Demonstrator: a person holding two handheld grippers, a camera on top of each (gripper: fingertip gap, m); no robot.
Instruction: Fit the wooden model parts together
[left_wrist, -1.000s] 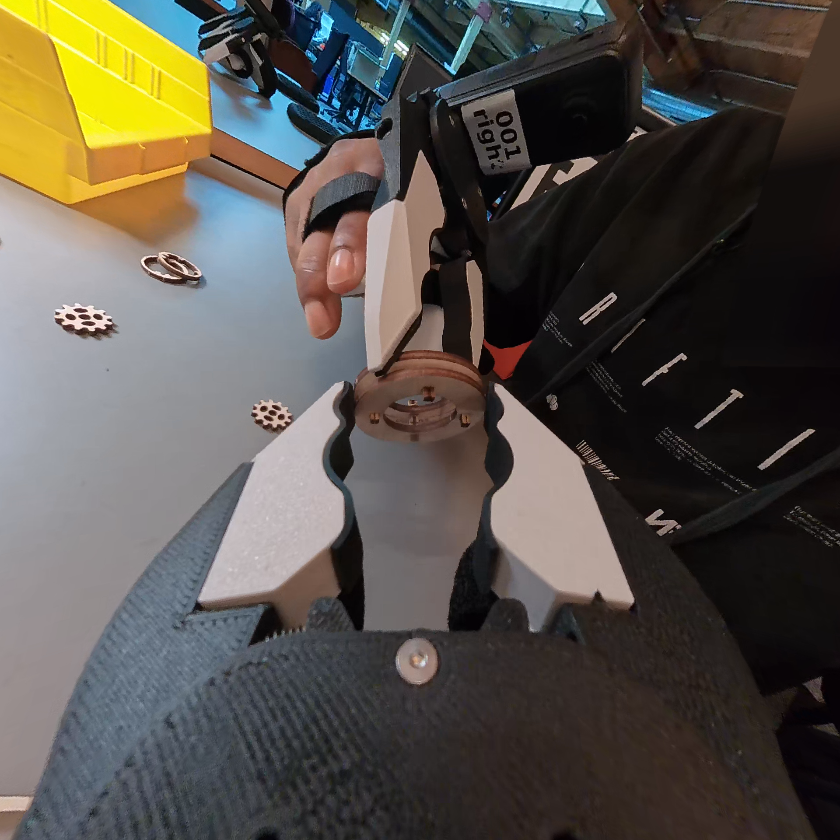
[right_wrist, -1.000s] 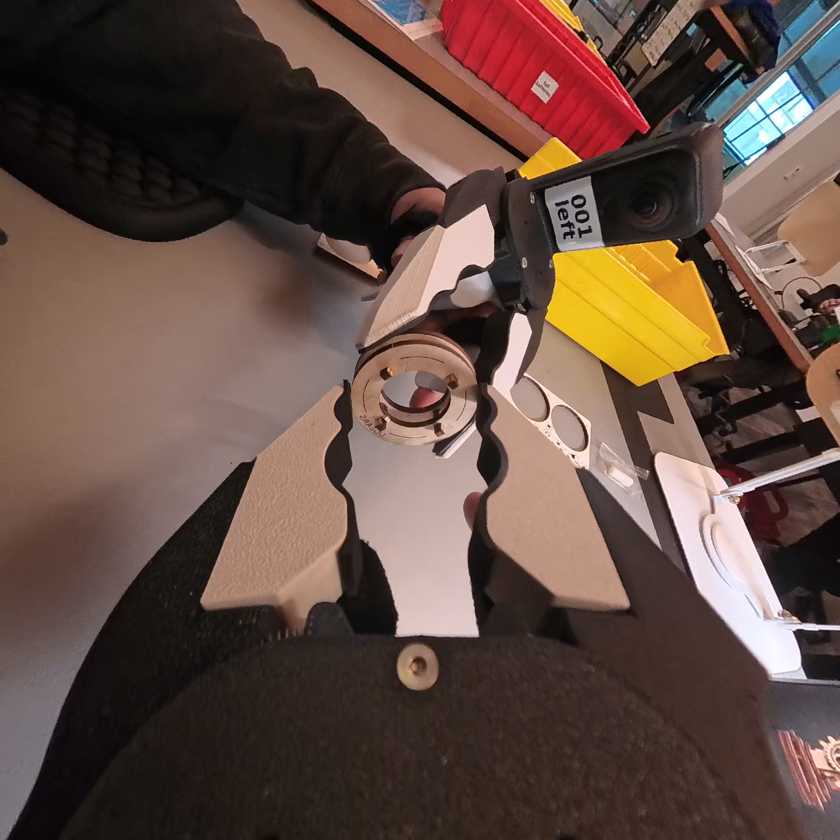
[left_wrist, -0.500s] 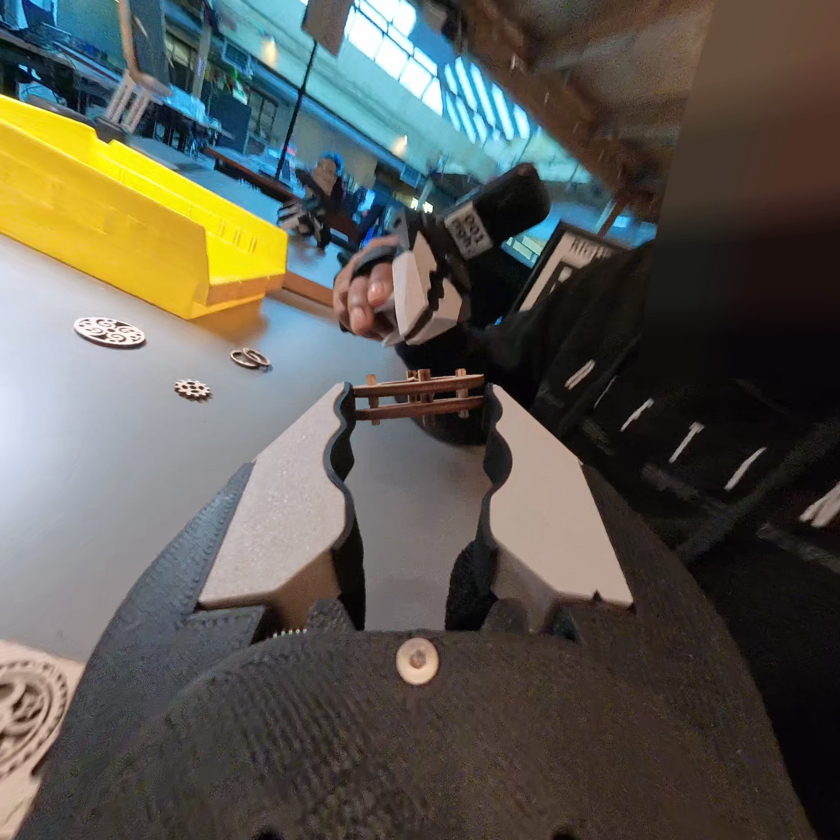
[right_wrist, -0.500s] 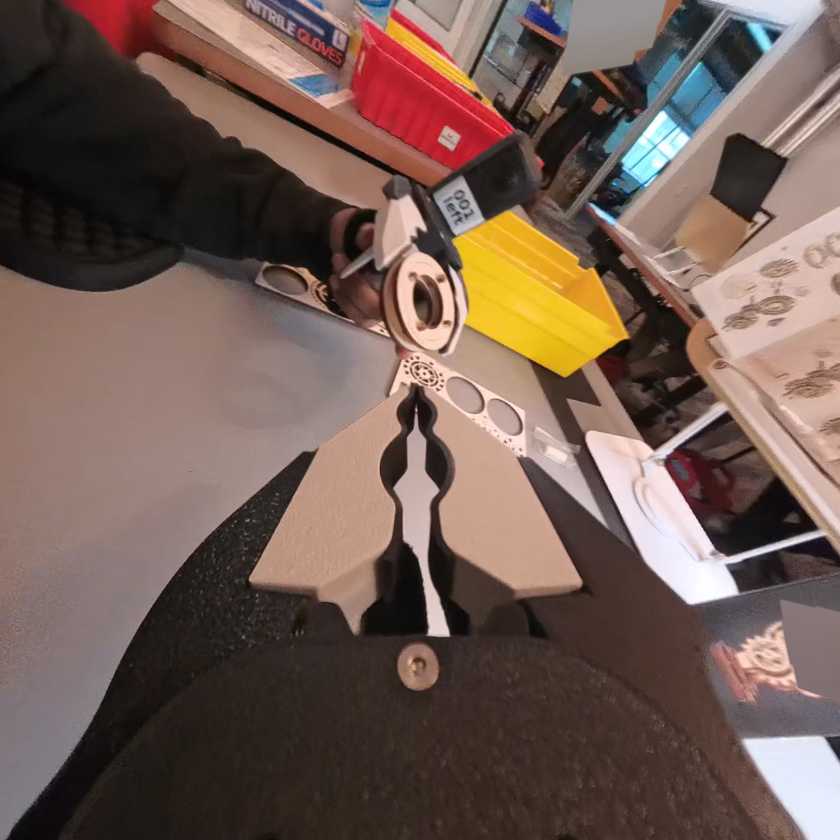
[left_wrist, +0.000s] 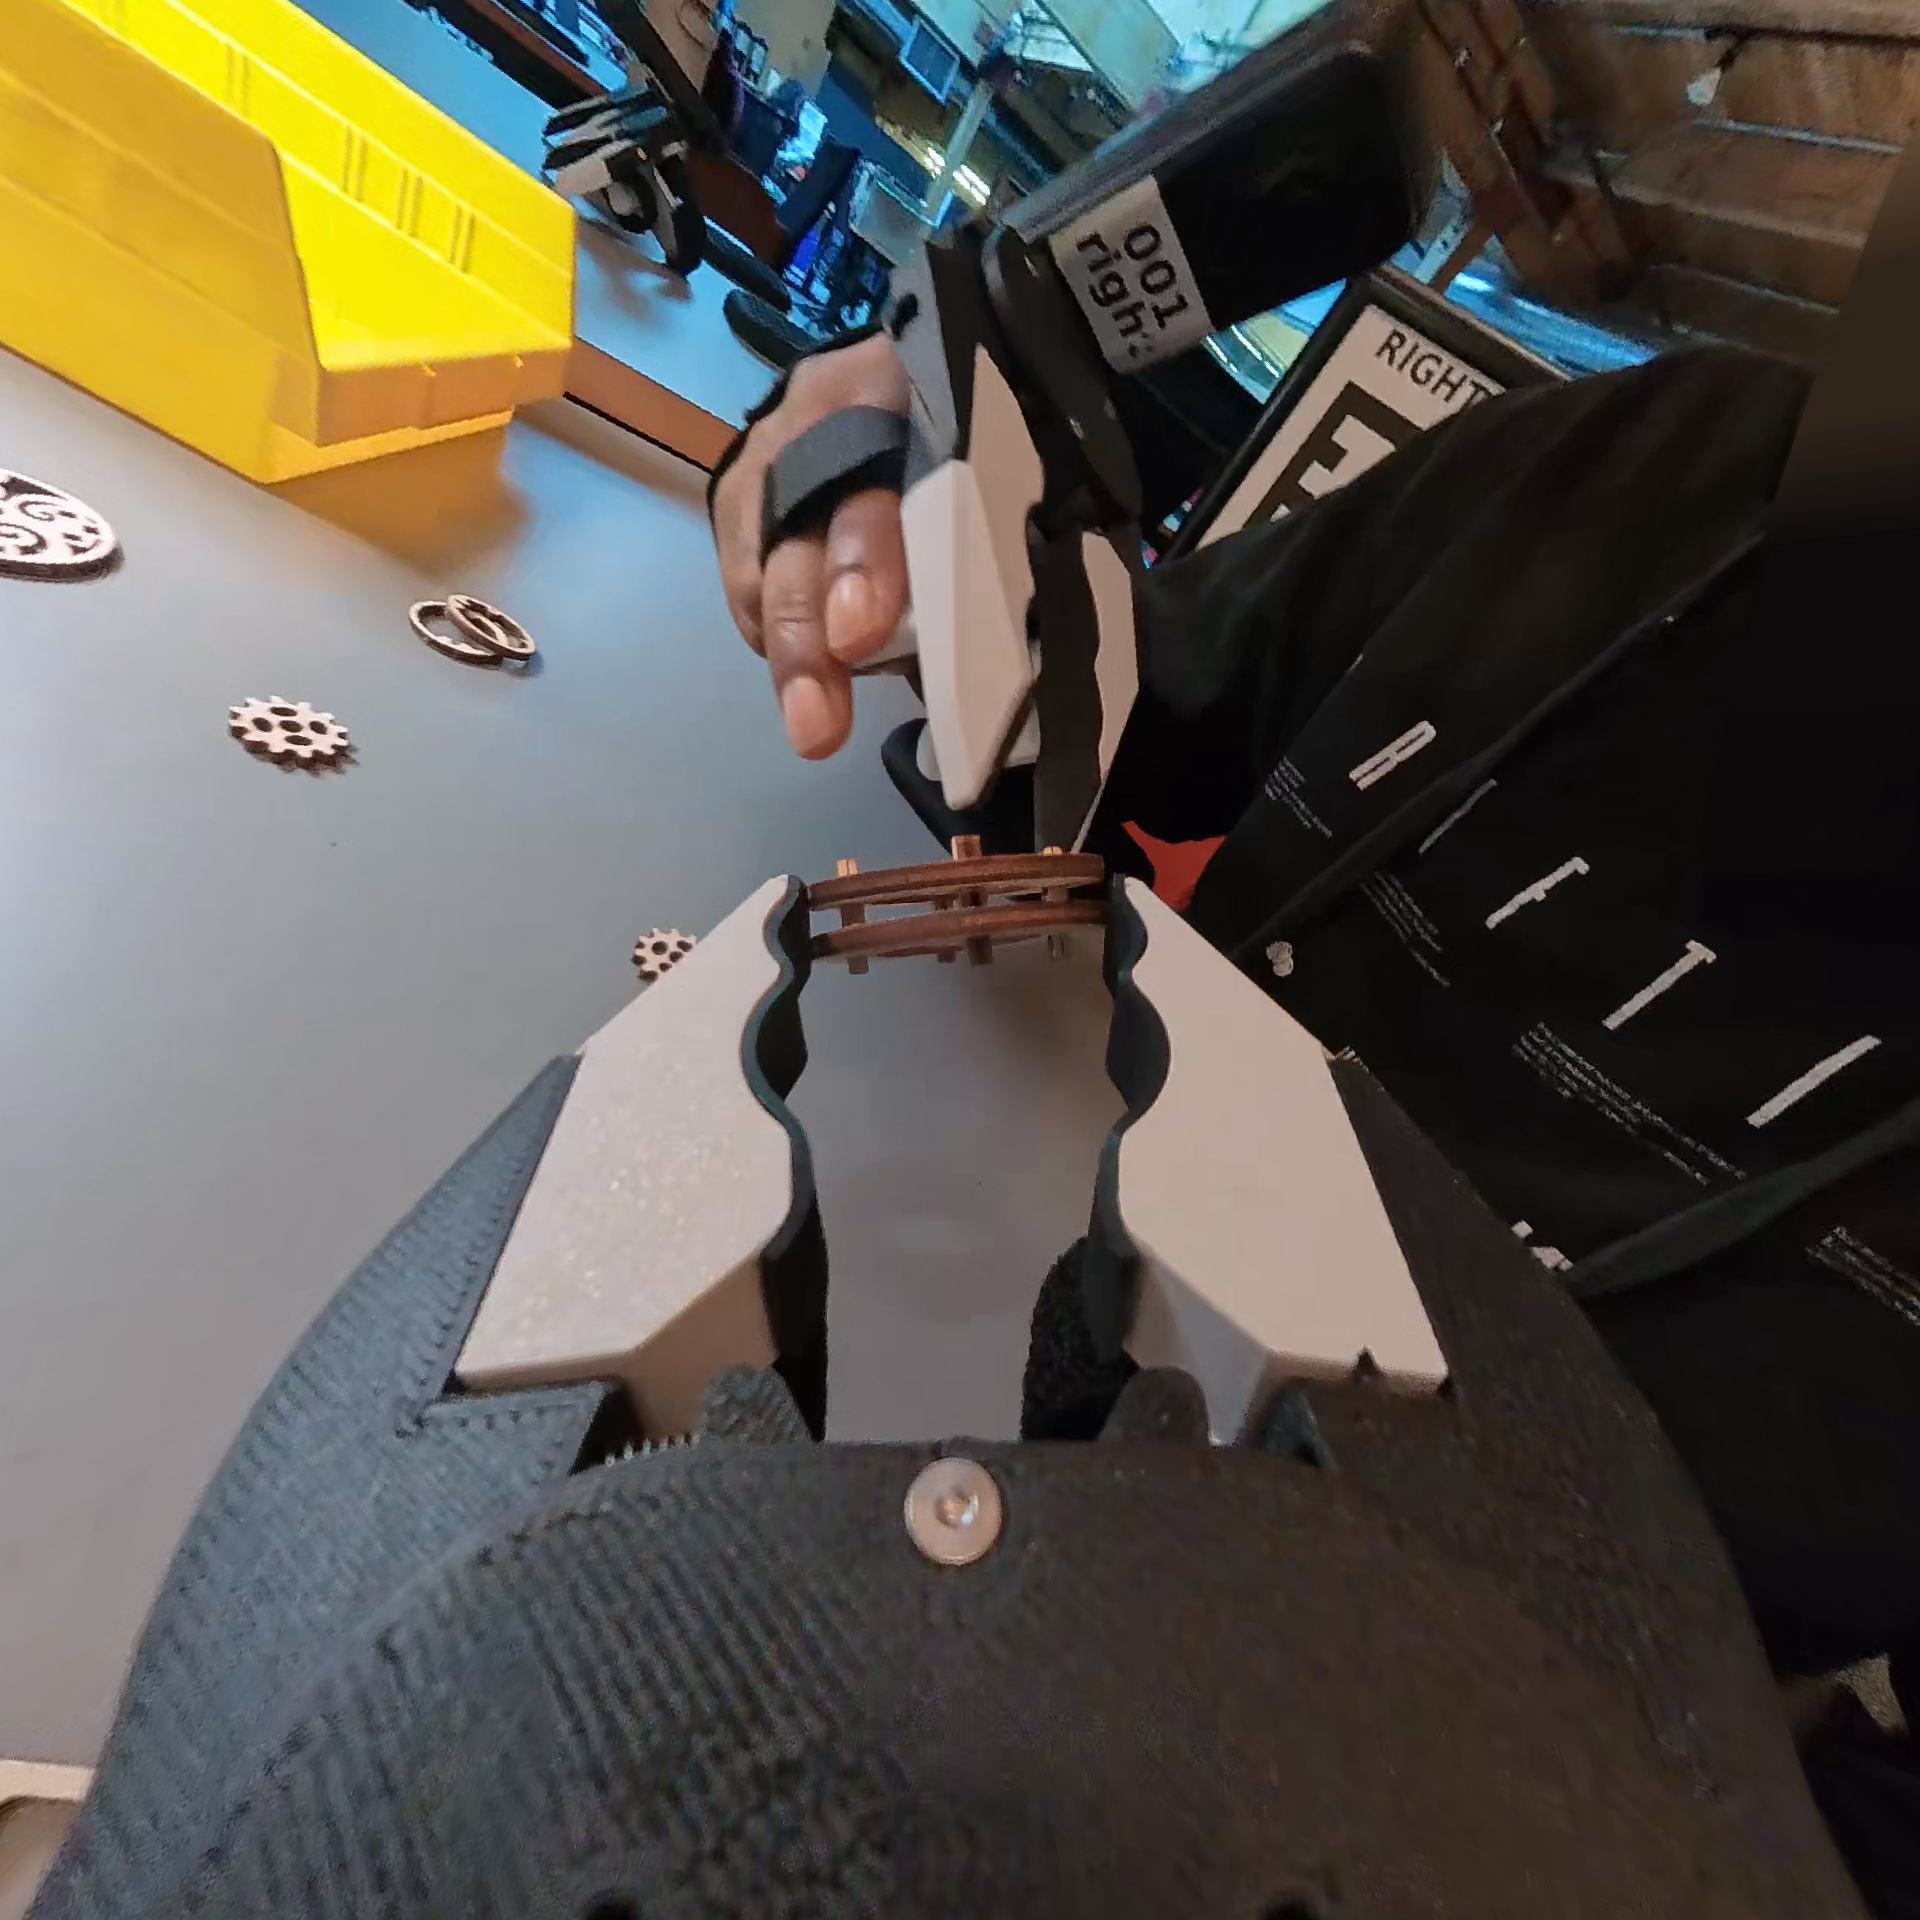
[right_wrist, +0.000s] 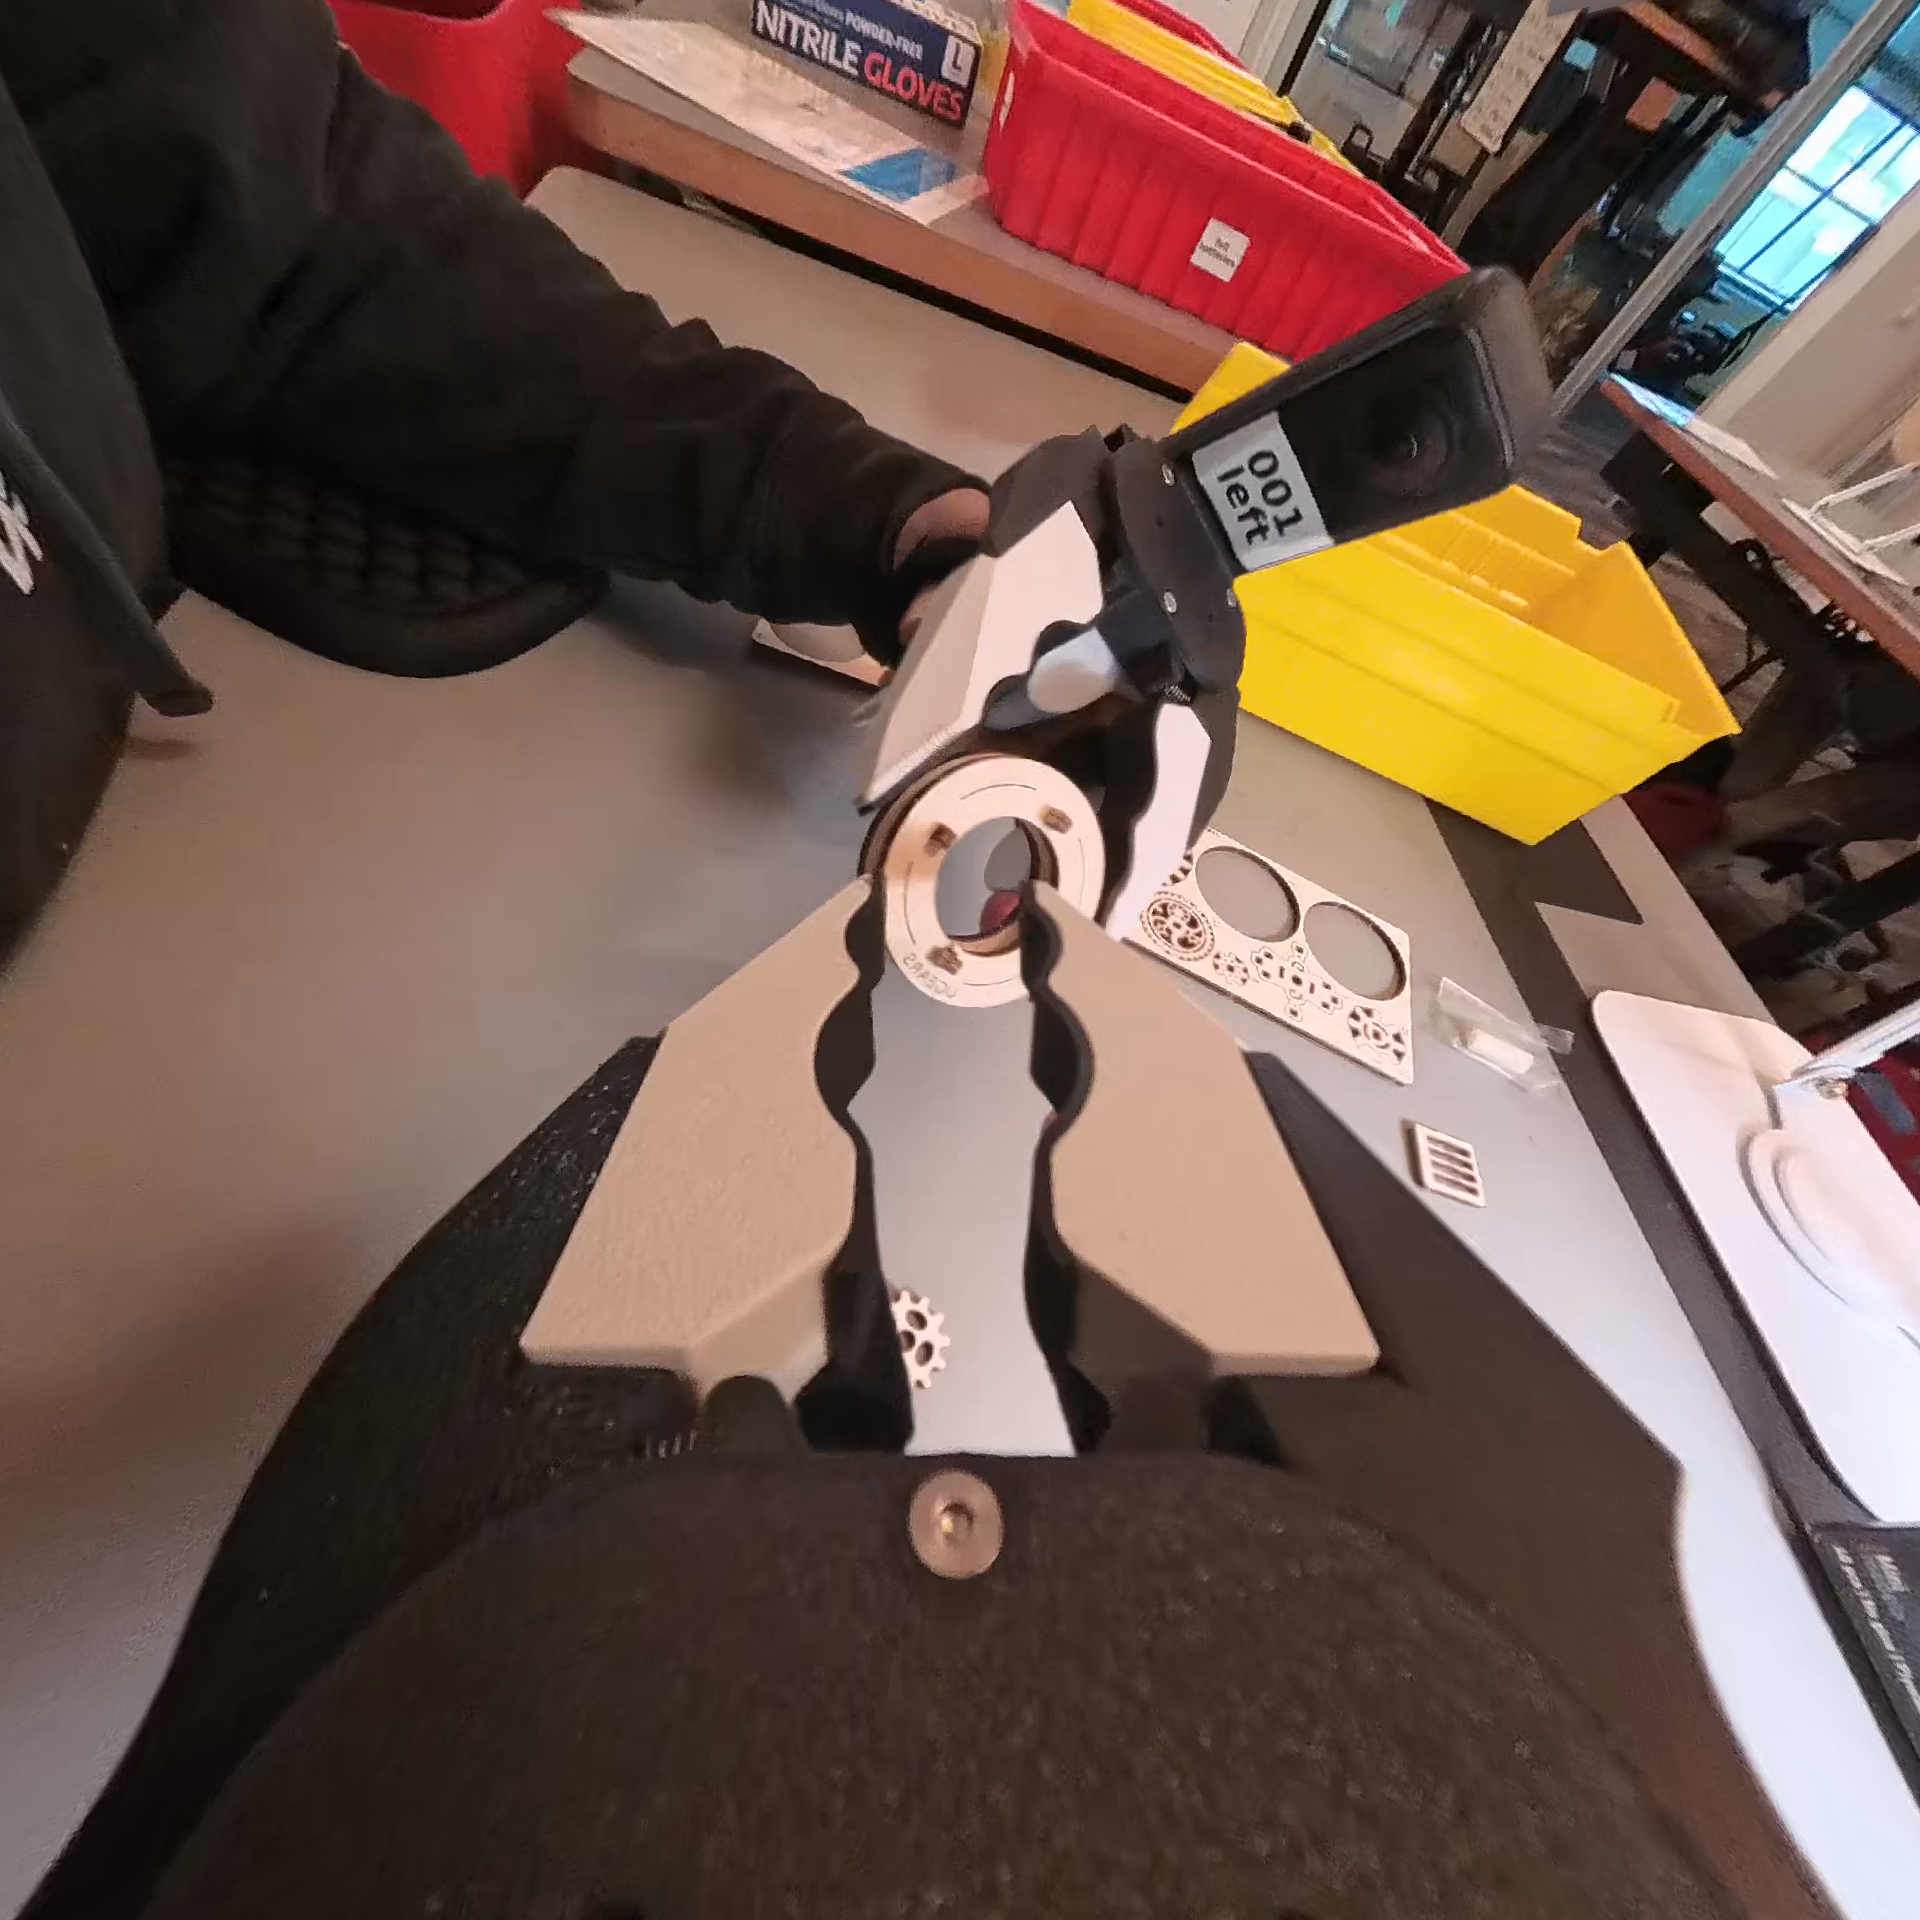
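Observation:
A wooden ring assembly (left_wrist: 956, 906) of two round plates joined by small pegs is held edge-on between the fingertips of my left gripper (left_wrist: 954, 914), which is shut on it above the grey table (left_wrist: 312, 1039). My right gripper (left_wrist: 1023, 816) comes down from above, with its tips just over the ring's top face. In the right wrist view the ring (right_wrist: 1075, 847) faces me, held by the left gripper (right_wrist: 987, 774). My right gripper (right_wrist: 951, 894) has its jaws partly apart. One tip is by the ring's outer rim and the other is over its centre hole.
Small wooden gears (left_wrist: 289, 732) (left_wrist: 662, 951), two thin rings (left_wrist: 473, 629) and a yellow bin (left_wrist: 260, 239) lie to the left. In the right wrist view a gear (right_wrist: 920, 1340), a punched wooden sheet (right_wrist: 1278, 956), a slotted piece (right_wrist: 1444, 1164), a white tray (right_wrist: 1766, 1195) and red bins (right_wrist: 1195, 187) are visible. My left and right fingertips are right by each other. It is some 20 cm from my left tips to the slotted piece (right_wrist: 1444, 1164).
Half a second ago the grippers were apart and the right one was almost shut. Now the right gripper is back at the ring with its jaws parted. The left still holds the ring.

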